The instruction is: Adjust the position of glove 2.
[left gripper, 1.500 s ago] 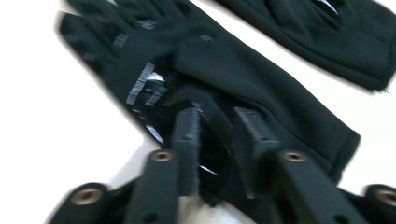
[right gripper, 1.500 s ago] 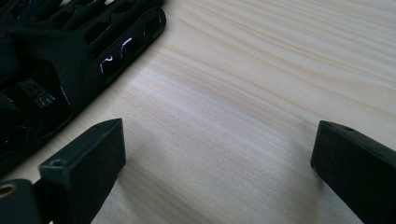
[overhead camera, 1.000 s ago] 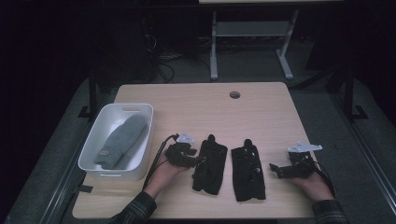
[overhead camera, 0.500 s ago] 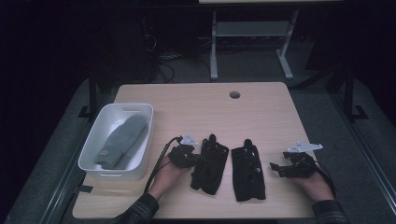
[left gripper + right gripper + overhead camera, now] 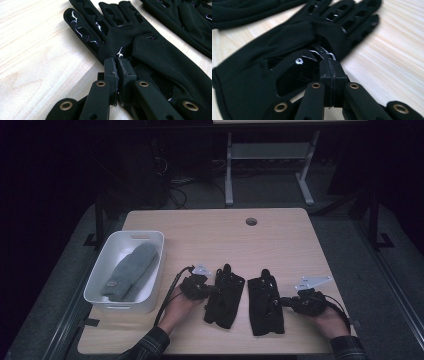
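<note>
Your left claw (image 5: 209, 289) has just closed its jaws on the outer edge of the left black glove (image 5: 224, 296), pinching the fabric near the base of the thumb. Your right claw (image 5: 284, 301) has also just been closing, and its jaws now meet at the edge of the right black glove (image 5: 265, 301), with fabric apparently caught at their tips. Both gloves lie flat, side by side and apart, on the near part of the bench (image 5: 210, 230), fingers pointing away from you. The white bin (image 5: 150, 292) at your left holds a grey mitten (image 5: 131, 270).
</note>
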